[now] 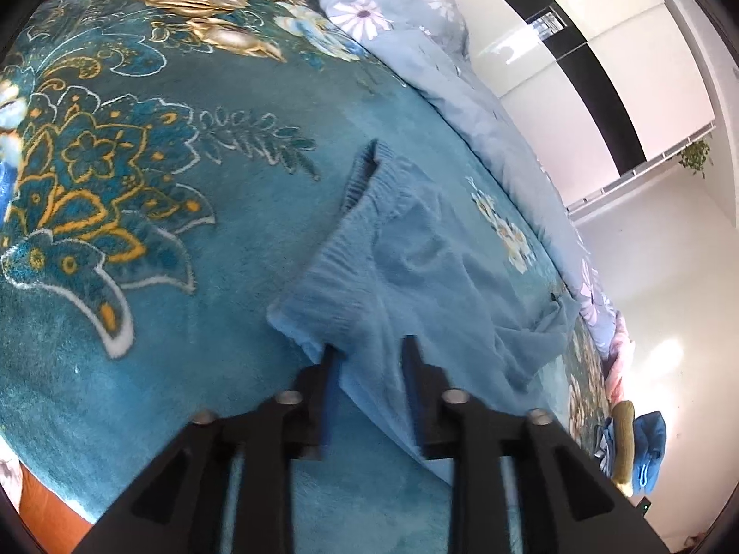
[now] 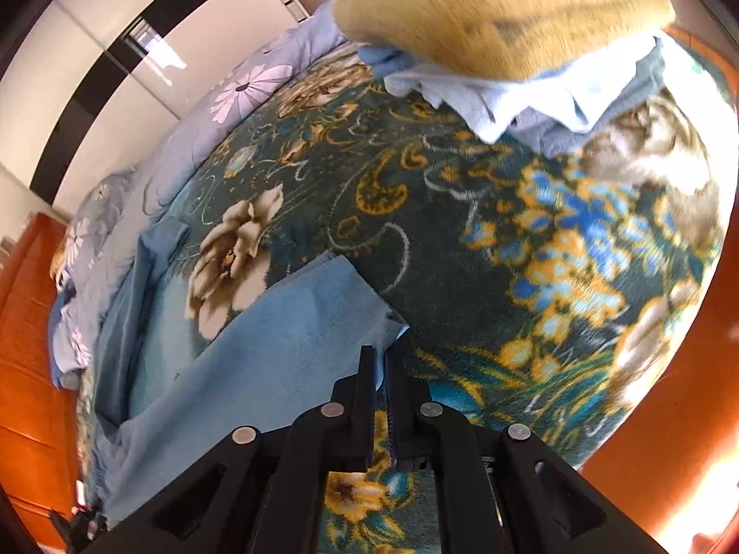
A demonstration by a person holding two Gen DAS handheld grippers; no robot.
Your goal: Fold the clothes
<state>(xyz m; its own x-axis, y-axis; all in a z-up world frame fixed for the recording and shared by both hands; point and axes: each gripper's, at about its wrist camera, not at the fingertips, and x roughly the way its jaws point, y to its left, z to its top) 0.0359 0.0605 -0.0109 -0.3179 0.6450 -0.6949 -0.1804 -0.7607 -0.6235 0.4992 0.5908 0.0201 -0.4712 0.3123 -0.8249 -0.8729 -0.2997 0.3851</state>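
Note:
A light blue knitted garment [image 1: 415, 254] lies spread on a teal floral blanket [image 1: 184, 184] that covers the bed. In the left wrist view its ribbed near edge runs between the two fingers of my left gripper [image 1: 369, 351], which stand apart on either side of the flat cloth. In the right wrist view a corner of the same garment [image 2: 286, 337] reaches my right gripper [image 2: 378, 353]. Those fingers stand almost together, with a sliver of the blue hem pinched in the narrow gap.
A stack of folded clothes with a tan fuzzy piece [image 2: 499, 18] on top sits at the blanket's far end, also visible as a small pile [image 1: 632, 443]. A pale floral duvet [image 1: 415, 46] is bunched along the wall side. An orange wooden bed frame [image 2: 27, 323] borders the mattress.

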